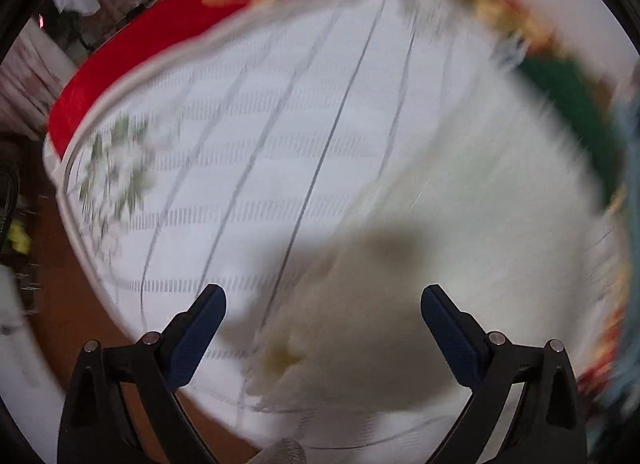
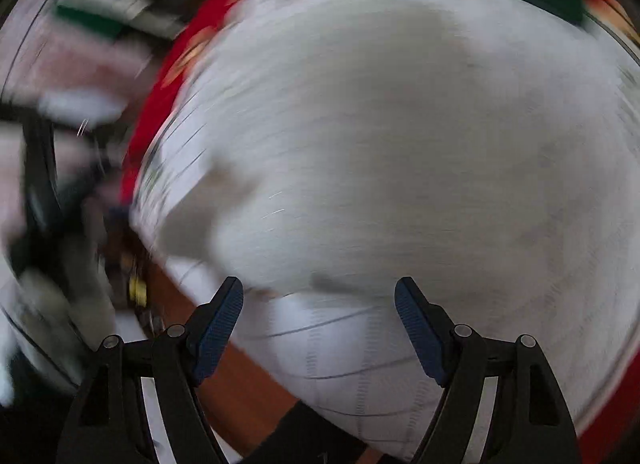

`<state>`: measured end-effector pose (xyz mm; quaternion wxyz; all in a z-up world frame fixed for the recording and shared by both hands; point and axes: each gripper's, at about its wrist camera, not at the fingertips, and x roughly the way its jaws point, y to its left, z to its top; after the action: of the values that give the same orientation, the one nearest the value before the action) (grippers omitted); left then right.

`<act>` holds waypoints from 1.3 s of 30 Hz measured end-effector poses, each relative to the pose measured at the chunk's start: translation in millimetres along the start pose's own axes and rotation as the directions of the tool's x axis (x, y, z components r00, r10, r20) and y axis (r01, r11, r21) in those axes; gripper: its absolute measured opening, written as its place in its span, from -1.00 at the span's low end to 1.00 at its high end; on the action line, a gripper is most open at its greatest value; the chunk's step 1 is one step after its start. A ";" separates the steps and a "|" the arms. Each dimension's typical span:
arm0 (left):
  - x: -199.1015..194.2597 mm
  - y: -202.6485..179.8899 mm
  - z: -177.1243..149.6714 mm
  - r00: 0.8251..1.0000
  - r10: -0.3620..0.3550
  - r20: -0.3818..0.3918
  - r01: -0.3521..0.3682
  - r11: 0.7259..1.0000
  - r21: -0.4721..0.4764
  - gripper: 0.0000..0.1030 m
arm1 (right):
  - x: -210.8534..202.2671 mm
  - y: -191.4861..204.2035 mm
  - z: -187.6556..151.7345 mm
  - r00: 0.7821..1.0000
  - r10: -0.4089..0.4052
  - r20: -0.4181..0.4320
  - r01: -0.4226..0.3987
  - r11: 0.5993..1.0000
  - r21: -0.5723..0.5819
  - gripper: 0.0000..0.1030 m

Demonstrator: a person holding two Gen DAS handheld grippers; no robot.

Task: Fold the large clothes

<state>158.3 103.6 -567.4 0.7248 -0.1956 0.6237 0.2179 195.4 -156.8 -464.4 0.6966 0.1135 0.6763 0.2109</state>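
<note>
A large pale cream garment (image 1: 360,328) lies on a white bedsheet (image 1: 280,143) with thin dark lines; both views are blurred by motion. My left gripper (image 1: 323,304) points down over the garment's near edge, jaws wide apart with nothing between the blue pads (image 1: 200,336). In the right wrist view the same whitish garment (image 2: 400,143) fills most of the picture. My right gripper (image 2: 319,304) hangs above its lower edge, jaws spread and holding nothing.
A red blanket (image 1: 132,59) with an orange pattern borders the sheet, and a green patch (image 1: 568,95) lies at the far right. Brown floor (image 1: 80,284) shows beside the bed (image 2: 248,384). Cluttered furniture and fabrics (image 2: 80,63) stand to the left.
</note>
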 end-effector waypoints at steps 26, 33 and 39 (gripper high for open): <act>-62.7 -31.5 37.6 0.991 -0.089 0.099 0.084 0.995 0.057 0.97 | 48.9 -120.0 12.2 0.969 0.222 -0.104 -0.163 0.899 0.407 0.54; -21.1 -110.4 91.5 0.987 -0.058 0.153 0.022 0.972 0.233 0.97 | -11.5 -114.5 37.9 0.996 0.072 0.051 -0.085 0.938 0.335 0.54; 48.6 -125.2 101.6 0.998 -0.017 0.055 -0.001 0.950 0.311 1.00 | 23.8 -102.3 82.1 1.000 -0.012 0.014 0.007 0.952 0.306 0.53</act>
<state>317.7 59.8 -599.3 0.7649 -0.0753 0.6285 0.1195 290.9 -226.2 -526.1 0.6769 0.2185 0.6959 0.0992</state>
